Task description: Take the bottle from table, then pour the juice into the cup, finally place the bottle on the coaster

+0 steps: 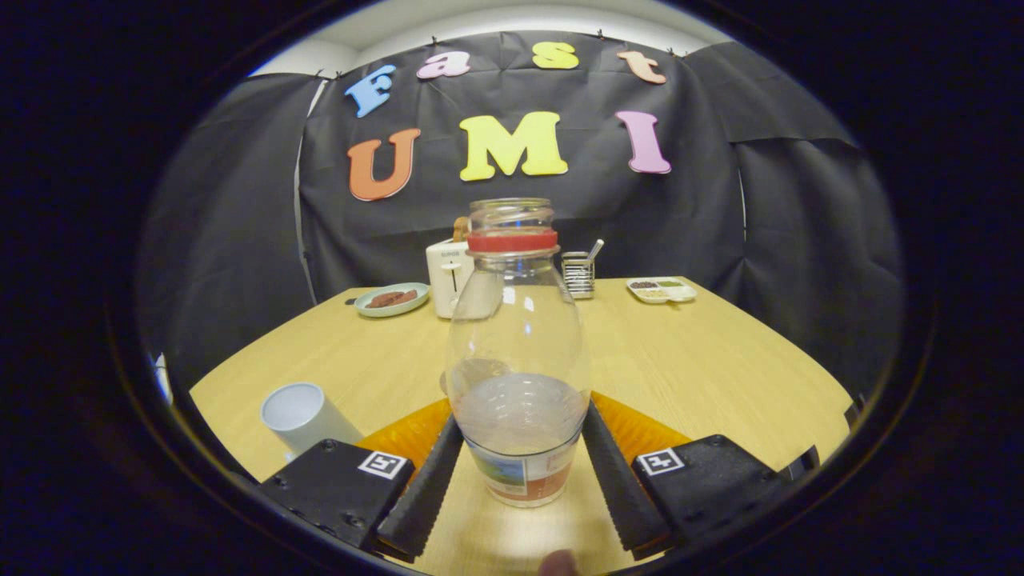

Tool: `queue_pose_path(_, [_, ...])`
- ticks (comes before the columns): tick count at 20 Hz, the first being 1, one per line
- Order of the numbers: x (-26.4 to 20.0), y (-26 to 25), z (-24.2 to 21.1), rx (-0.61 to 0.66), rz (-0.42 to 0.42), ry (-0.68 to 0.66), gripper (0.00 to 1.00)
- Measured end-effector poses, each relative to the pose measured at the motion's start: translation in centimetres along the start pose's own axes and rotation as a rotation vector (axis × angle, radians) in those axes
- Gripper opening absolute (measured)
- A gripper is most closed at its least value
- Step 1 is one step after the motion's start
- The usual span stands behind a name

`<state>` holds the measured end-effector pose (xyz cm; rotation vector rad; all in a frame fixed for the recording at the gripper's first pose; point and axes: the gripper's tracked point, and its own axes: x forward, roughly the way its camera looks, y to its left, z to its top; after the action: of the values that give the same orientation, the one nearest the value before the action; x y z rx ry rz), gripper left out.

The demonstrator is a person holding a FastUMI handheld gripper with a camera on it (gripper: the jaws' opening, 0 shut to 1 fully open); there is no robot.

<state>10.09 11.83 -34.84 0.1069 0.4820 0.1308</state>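
- Gripper view, and the gripper (520, 472) has the bottle (518, 352) right between its two black ribbed fingers (424, 492), one on each flank of the lower body; both seem to press the plastic, so call it clenched on the bottle.
- The bottle stands upright, clear with a red ring (512, 241) at the neck, mouth open. Its base wears a printed label (524, 474) in orange and blue, the writing too small to make out.
- Under it, an orange coaster (640, 428) peeks out on both sides of the fingers.
- At ten o'clock from the bottle's base, near the left finger, a white cup (300, 414) sits on the wooden table (720, 360).
- Far side, twelve o'clock: a white toaster (448, 276) just behind the bottle, brand lettering blurred.
- Eleven o'clock: a green plate (392, 300) with something brown on it.
- One o'clock: a metal holder (578, 274), then a white divided tray (662, 290) further right.
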Motion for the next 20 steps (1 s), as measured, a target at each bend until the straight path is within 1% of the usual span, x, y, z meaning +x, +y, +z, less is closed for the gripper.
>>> queue_pose_path(3, [-0.6,0.3,0.8,-0.026,-0.006,-0.004,0.82])
queue_pose_path(8, [-2.3,1.2,4.6,-0.191,-0.032,-0.086,0.77])
queue_pose_path(11, [-3.0,2.0,6.3,-0.346,-0.072,-0.141,0.76])
queue_pose_path(14, [-3.0,3.0,6.9,-0.507,-0.104,-0.172,0.76])
queue_pose_path(18, [-2.4,3.9,6.5,-0.718,-0.135,-0.185,0.76])
queue_pose_path(20, [-2.3,4.3,6.1,-0.855,-0.159,-0.194,0.76])
